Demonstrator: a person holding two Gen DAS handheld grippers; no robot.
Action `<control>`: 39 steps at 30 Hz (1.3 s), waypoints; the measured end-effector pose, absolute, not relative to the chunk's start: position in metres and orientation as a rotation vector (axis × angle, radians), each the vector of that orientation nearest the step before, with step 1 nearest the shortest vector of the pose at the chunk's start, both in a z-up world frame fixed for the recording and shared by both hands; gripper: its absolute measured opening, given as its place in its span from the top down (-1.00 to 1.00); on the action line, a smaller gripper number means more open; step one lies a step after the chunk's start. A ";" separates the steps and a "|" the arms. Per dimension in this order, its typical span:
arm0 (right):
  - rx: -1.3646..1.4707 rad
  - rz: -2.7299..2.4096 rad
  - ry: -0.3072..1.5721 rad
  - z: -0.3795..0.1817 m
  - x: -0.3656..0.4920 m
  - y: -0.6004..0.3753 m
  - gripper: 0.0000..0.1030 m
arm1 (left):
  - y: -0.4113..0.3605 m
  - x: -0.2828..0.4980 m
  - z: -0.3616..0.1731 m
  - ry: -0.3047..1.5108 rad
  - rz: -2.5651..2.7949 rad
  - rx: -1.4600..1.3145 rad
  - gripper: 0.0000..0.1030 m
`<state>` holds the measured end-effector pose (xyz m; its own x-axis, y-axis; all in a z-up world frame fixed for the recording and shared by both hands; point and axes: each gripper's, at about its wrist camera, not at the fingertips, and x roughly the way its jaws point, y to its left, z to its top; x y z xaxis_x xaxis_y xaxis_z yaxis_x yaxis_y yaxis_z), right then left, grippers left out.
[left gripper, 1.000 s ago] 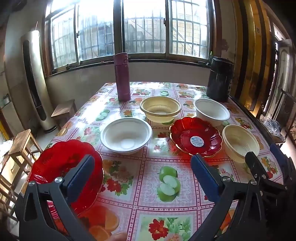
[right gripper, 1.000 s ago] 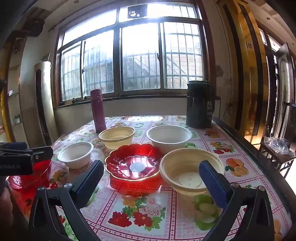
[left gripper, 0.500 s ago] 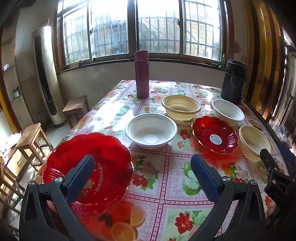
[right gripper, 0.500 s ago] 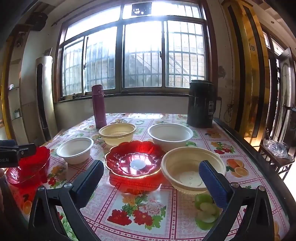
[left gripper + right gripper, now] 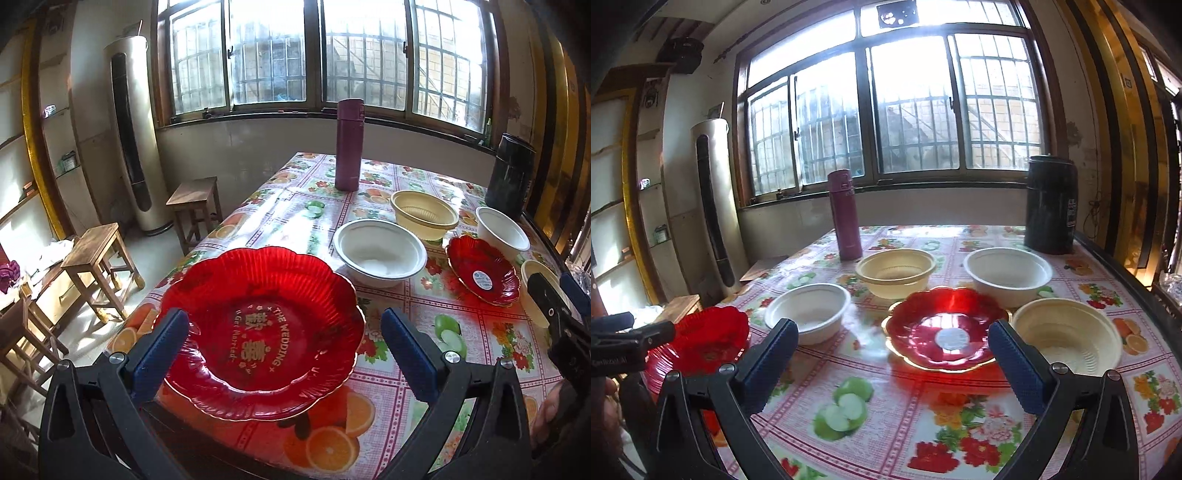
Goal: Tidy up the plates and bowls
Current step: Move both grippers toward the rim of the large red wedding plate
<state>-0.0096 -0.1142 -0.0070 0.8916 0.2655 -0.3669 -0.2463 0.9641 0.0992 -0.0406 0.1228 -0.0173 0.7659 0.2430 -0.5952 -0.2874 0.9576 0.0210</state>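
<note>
Step in hand looks like grabbing the big red plate (image 5: 264,334), which sits on the counter (image 5: 413,314) between the released left tongs (image 5: 284,349): pinch its near rim squarely; right tongs (image 5: 892,360), also released, face the smaller red plate (image 5: 945,326).

left gripper (image 5: 284,354): fingers spread wide, low | right gripper (image 5: 892,363): fingers spread wide, level

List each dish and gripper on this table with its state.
Left hand-held gripper: open, over the big plate.
Right hand-held gripper: open, holding nothing.
Big red plate: upright, empty.
Small red plate: upright, empty.
White bowls: upright, unstacked.
Yellow bowls: upright, unstacked.
</note>
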 end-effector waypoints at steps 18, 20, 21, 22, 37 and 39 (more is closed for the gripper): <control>0.071 0.436 0.506 -0.022 0.019 -0.033 -0.99 | 0.151 -0.041 -0.037 0.694 0.366 -0.092 -1.00; 0.066 0.437 0.516 -0.023 0.020 -0.032 -0.99 | 0.151 -0.040 -0.038 0.701 0.366 -0.093 -1.00; 0.065 0.439 0.520 -0.024 0.021 -0.033 -0.99 | 0.152 -0.040 -0.039 0.705 0.365 -0.094 -1.00; 0.063 0.442 0.520 -0.024 0.021 -0.032 -0.99 | 0.152 -0.039 -0.039 0.708 0.365 -0.095 -1.00; 0.014 0.469 0.515 -0.025 0.015 -0.022 -0.99 | 0.154 -0.037 -0.047 0.738 0.362 -0.104 -1.00; 0.012 0.474 0.515 -0.025 0.015 -0.021 -0.99 | 0.155 -0.037 -0.049 0.741 0.364 -0.105 -1.00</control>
<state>0.0147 -0.0211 -0.0252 0.7646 0.4395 -0.4714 -0.4335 0.8919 0.1285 -0.0374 0.1554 -0.0490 0.6785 0.2871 -0.6761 -0.3606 0.9321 0.0340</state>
